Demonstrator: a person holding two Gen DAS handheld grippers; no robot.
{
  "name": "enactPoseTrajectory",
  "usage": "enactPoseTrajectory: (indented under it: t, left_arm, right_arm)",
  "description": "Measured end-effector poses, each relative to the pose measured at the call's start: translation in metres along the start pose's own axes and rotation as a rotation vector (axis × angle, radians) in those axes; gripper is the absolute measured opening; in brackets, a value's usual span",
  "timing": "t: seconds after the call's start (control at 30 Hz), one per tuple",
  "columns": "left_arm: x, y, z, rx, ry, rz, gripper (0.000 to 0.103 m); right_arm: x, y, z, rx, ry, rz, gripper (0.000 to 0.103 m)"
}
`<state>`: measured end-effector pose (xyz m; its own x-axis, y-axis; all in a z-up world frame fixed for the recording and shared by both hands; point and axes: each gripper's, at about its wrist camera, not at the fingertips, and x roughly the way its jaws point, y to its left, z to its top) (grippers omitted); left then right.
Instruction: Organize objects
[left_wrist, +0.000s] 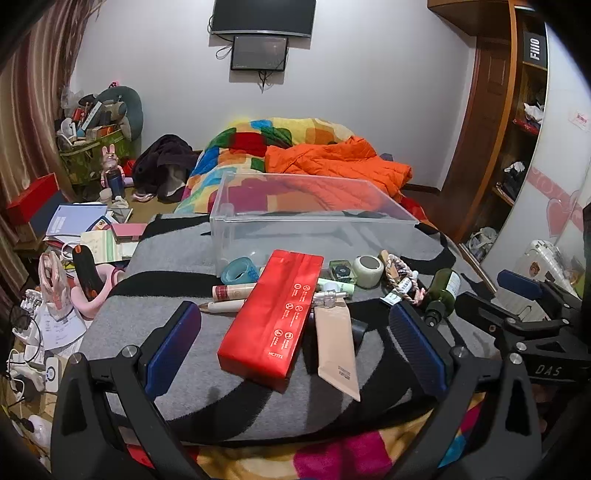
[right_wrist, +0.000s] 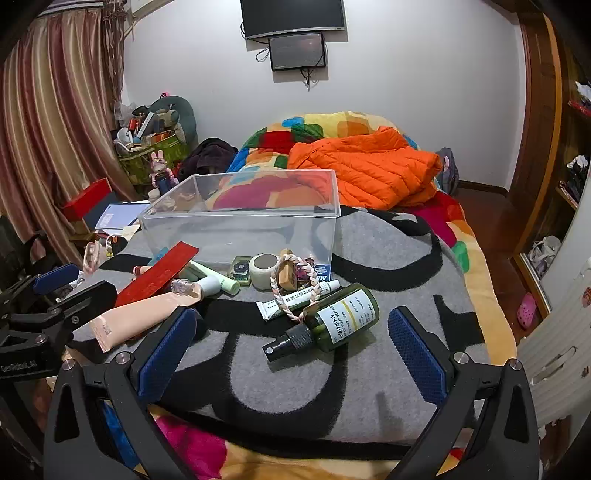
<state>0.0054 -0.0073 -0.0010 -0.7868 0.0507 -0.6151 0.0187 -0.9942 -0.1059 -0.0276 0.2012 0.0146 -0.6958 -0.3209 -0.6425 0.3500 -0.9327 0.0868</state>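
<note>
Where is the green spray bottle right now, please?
The spray bottle lies on its side on the grey blanket, ahead of the right tool, beside the braided cord.

A bedroom: a bed (right_wrist: 461, 236) with a patchwork quilt against a white wall (right_wrist: 406, 74). Above it a dark screen (right_wrist: 293, 16); left, striped curtains (right_wrist: 48, 110); right, wooden shelves (left_wrist: 517, 140).

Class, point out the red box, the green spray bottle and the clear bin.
red box (left_wrist: 271, 317), left wrist view, top face.
green spray bottle (right_wrist: 341, 315), right wrist view, white label.
clear bin (right_wrist: 240, 230), right wrist view, front wall.
</note>
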Motion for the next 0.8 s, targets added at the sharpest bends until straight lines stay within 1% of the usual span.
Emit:
enactPoseTrajectory:
  t: [0.8]
  left_arm:
    - [-0.0032,0.0006,-0.0001,-0.007,-0.01,0.013,0.103]
  right_arm:
    - [-0.0033,0.0063,0.0002,-0.007,0.001,0.014,0.103]
